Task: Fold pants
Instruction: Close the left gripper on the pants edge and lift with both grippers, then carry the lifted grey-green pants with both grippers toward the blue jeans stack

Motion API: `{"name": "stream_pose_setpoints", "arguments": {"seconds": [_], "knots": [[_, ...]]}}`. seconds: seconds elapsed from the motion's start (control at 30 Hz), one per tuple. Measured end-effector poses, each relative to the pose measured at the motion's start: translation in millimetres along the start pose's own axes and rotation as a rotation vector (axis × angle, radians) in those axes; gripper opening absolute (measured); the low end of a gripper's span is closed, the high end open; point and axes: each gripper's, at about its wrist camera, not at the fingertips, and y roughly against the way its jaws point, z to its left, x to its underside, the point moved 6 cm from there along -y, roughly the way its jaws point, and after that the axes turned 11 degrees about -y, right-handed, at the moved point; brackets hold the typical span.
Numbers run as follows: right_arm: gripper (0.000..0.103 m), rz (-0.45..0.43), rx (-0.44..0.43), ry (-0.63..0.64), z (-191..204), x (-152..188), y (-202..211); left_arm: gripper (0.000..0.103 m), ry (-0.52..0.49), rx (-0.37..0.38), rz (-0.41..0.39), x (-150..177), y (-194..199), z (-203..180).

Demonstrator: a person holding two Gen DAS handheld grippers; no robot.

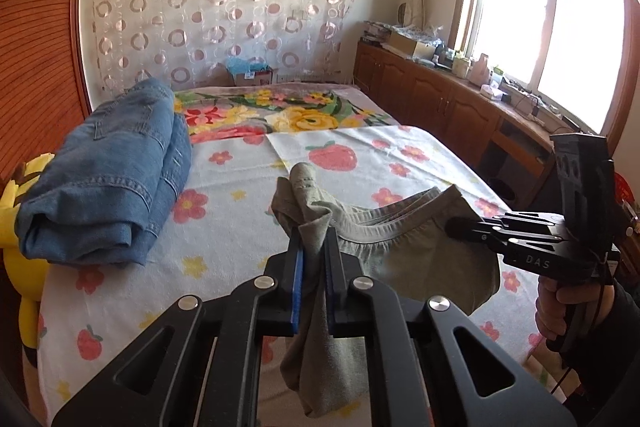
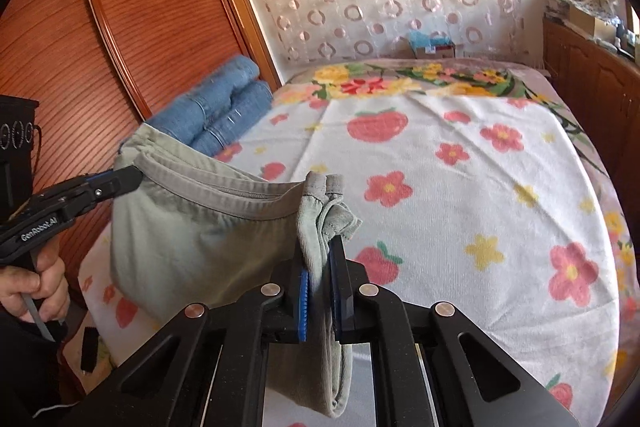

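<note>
Grey-green pants [image 1: 420,251] hang in the air above the bed, held by the waistband between both grippers. My left gripper [image 1: 314,235] is shut on one end of the waistband; bunched cloth sticks up past its blue-padded fingers. It also shows in the right wrist view [image 2: 128,179]. My right gripper [image 2: 322,247] is shut on the other end of the waistband [image 2: 224,195] and shows from the side in the left wrist view [image 1: 456,227]. The pant legs hang down below the fingers, out of sight.
Folded blue jeans [image 1: 108,187] lie at the bed's left side, by a yellow plush toy [image 1: 16,227]. The bed has a white flowered cover [image 2: 460,187]. A wooden wardrobe [image 2: 100,27] stands left; low cabinets [image 1: 440,99] under a window stand right.
</note>
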Motion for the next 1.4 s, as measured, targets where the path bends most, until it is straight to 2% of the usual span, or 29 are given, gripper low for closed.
{"name": "stream_pose_setpoints", "arguments": {"seconds": [0.4,0.7,0.9,1.1,1.4], "knots": [[0.008,-0.156,-0.026,0.085,33.8,-26.4,53.2,0.010,-0.041,-0.048,-0.106,-46.0,44.4,-0.6],[0.008,-0.215,-0.034,0.129,43.3,-33.3,66.7,0.010,-0.067,-0.095,-0.154,-66.2,63.3,7.5],[0.008,-0.223,-0.051,0.153,49.5,-35.8,55.5,0.010,-0.048,-0.123,-0.166,-63.5,64.9,25.4],[0.008,-0.189,-0.054,0.189,52.1,-42.4,27.4,0.010,-0.015,-0.131,-0.129,-47.7,46.0,48.6],[0.008,-0.142,-0.083,0.242,70.0,-86.0,-19.3,0.010,0.053,-0.153,-0.128,-41.5,37.5,95.2]]}}
